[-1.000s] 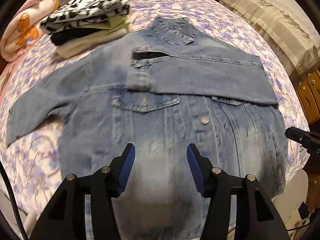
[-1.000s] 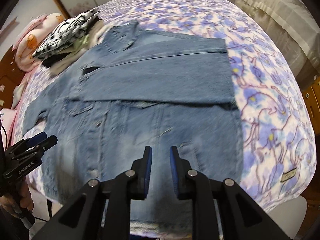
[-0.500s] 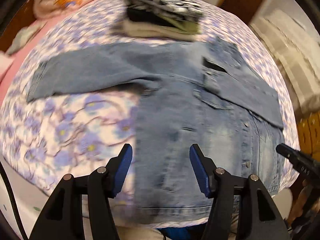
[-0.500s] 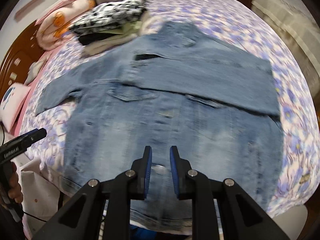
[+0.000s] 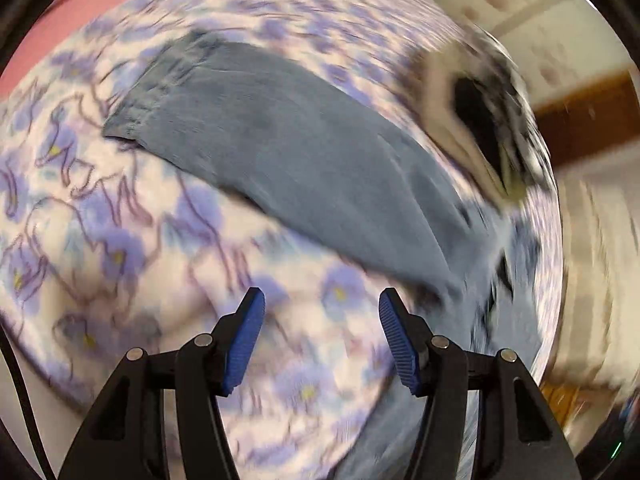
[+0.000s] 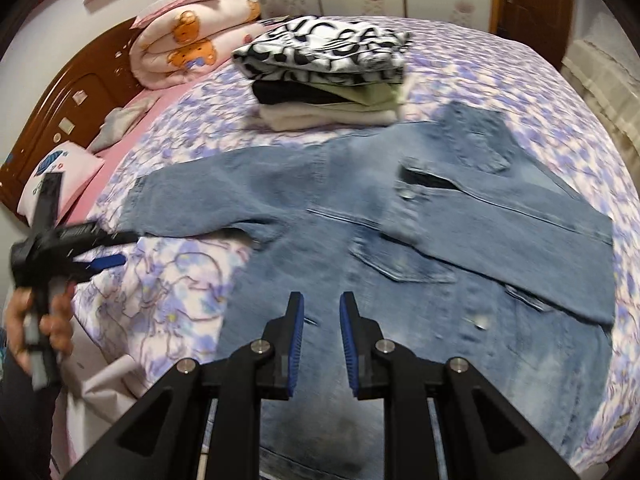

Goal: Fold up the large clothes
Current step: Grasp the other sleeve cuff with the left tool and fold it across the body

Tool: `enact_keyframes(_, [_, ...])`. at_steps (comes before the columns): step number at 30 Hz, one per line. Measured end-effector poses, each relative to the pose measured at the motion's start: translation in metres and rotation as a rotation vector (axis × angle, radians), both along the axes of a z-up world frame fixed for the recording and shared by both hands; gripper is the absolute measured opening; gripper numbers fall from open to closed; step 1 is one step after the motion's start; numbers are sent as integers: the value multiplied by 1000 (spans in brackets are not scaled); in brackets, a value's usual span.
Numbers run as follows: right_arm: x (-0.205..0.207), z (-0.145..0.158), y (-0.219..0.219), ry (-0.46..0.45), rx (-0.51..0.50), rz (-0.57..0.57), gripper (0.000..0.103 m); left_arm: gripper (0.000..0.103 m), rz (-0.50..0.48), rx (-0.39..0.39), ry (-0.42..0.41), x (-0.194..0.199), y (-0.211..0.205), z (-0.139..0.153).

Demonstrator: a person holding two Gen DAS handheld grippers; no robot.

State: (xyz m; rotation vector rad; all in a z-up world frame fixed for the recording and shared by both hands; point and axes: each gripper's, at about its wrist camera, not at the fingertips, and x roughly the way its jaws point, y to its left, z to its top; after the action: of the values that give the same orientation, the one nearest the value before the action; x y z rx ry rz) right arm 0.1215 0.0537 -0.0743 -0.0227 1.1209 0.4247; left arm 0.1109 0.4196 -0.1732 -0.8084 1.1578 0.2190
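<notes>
- The denim jacket (image 6: 400,280) lies flat on the floral bedspread (image 6: 192,288), front up. One sleeve is already folded across the chest; the other sleeve (image 5: 288,152) stretches out sideways, with its cuff (image 5: 156,96) lying on the bedspread.
- The left gripper (image 5: 322,336) hangs over bare bedspread just beside that outstretched sleeve. Its jaws stand apart with nothing between them, and they opened a little over the last second.
- The left wrist view is heavily smeared, so I cannot say exactly how near the fingers are to the cloth; it looks like an approach, not a contact.
- The right gripper (image 6: 322,348) hovers over the jacket's lower front, its pads close together but with a clear gap and no fabric in it. Holding nothing.
- Behind the collar sits a stack of folded clothes (image 6: 332,76), just beside the jacket's shoulder, and a rolled pink quilt (image 6: 192,44) lies near the headboard (image 6: 68,116).
- Risks, as I judge them: pinching the sleeve together with the bedspread under it would drag the sheet along with the fold. Gripping mid-sleeve instead of at the cuff would let the heavy denim sag and land crooked. A wide sweep could also knock the nearby stack.
</notes>
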Motion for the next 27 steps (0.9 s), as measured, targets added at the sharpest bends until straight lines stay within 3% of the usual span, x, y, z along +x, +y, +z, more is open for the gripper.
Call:
enact_keyframes(4, [7, -7, 24, 7, -10, 32, 18, 58, 157, -51, 76, 24, 50, -40])
enact_keyframes(7, [13, -16, 35, 11, -31, 43, 18, 58, 215, -78, 103, 36, 72, -62])
enact_keyframes(13, [25, -37, 43, 47, -44, 26, 18, 56, 289, -154, 55, 44, 91, -84])
enact_keyframes(14, [27, -41, 42, 57, -43, 18, 18, 47, 292, -151, 30, 44, 92, -82])
enact_keyframes(15, [28, -45, 42, 65, -42, 11, 18, 35, 292, -140, 17, 45, 94, -81])
enact_keyframes(16, [29, -48, 42, 72, -39, 5, 18, 30, 289, -112, 1, 47, 95, -79])
enact_keyframes(18, [30, -55, 40, 87, -28, -10, 18, 5, 295, -77, -23, 47, 94, -75])
enact_keyframes(22, [30, -65, 32, 122, 4, -49, 18, 2, 245, 48, -58, 56, 82, -54])
enact_keyframes(27, [30, -73, 10, 148, 21, -108, 18, 1, 181, 155, -168, 55, 73, -21])
